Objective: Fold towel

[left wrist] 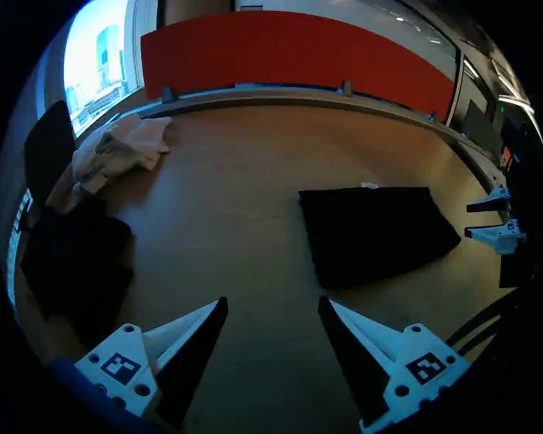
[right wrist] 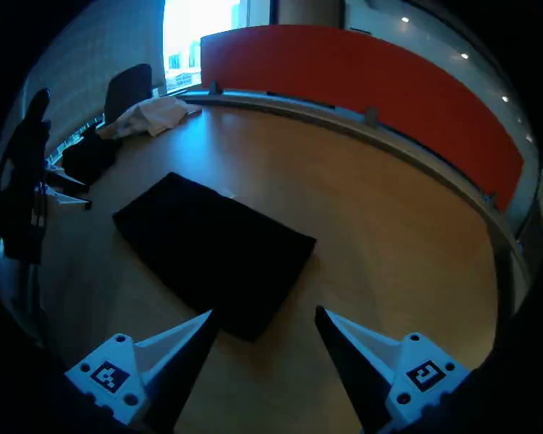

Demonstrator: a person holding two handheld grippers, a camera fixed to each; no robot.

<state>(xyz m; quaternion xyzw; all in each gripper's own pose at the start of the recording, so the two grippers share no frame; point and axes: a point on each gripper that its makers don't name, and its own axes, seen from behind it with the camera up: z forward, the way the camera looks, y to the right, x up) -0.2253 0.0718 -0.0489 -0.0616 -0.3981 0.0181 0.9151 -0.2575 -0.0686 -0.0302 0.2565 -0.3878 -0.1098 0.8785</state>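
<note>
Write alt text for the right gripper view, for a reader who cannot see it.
A black towel lies flat on a wooden table, just ahead of the open right gripper. Pale cloths are heaped at the far corner.

Black towel (right wrist: 213, 246) flat; hand-held gripper (right wrist: 264, 311) spread

The towel (left wrist: 376, 231) is black, the table (left wrist: 242, 217) tan wood, the partition (left wrist: 293, 54) red, the cloths (left wrist: 123, 148) off-white.

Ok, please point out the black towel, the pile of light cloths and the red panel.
black towel (right wrist: 213, 246), right gripper view, middle of its flat top.
pile of light cloths (left wrist: 123, 148), left gripper view, middle of the heap.
red panel (left wrist: 293, 54), left gripper view, middle of its face.
</note>
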